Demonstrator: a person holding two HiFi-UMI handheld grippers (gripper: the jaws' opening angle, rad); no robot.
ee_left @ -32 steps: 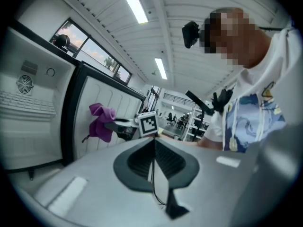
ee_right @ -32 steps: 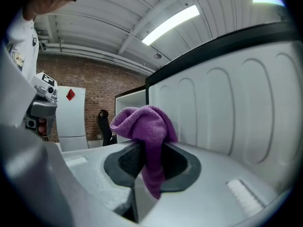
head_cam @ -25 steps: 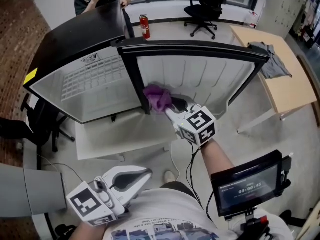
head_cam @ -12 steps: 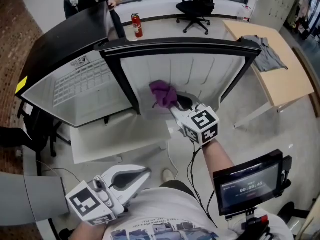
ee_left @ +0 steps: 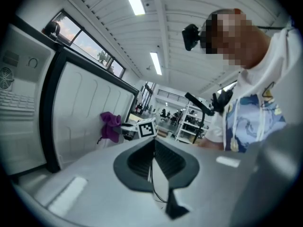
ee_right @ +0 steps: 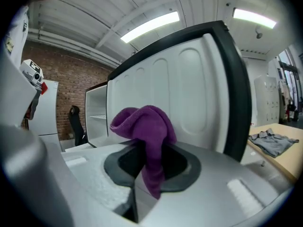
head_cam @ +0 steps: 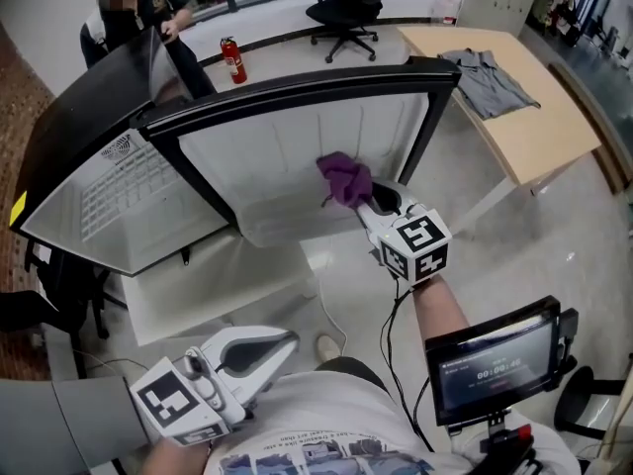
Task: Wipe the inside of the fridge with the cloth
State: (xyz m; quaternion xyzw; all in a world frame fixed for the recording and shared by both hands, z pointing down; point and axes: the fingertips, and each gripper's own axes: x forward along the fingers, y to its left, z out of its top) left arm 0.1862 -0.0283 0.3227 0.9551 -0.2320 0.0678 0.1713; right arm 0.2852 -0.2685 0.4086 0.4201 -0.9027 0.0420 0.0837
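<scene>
Head view, looking steeply down at a fridge (head_cam: 79,117) with a black shell, standing open on a pale floor. A white ribbed panel (head_cam: 267,151) framed in black faces the camera.

The right gripper (head_cam: 368,204) reaches forward to the middle of this panel. Its jaws are clamped on a purple cloth (head_cam: 344,177). The cloth bunches up above the fingertips and sits at the panel's lower half, right at its surface; whether it is pressed on cannot be told for certain. The marker cube (head_cam: 416,246) sits behind the jaws, above the person's wrist.

In the right gripper view, the cloth (ee_right: 147,126) is pinched between the jaws of the gripper (ee_right: 142,151). A rounded fold stands above them and a tail hangs down in front. The ribbed panel and its black edge fill the space behind. A white shelf shows further left.

The left gripper (head_cam: 285,342) is held low, close to the person's shirt, well apart from the fridge. In its own view, the jaws of this gripper (ee_left: 154,144) are pressed together with nothing between them. The cloth (ee_left: 110,126) shows far ahead, beside the panel.

Around the fridge: a red fire extinguisher (head_cam: 233,60), a black office chair (head_cam: 345,6), and a wooden table (head_cam: 524,132) with a grey garment (head_cam: 490,80) on it. A second person (head_cam: 134,13) stands behind the fridge. A small screen (head_cam: 489,365) sits at lower right.
</scene>
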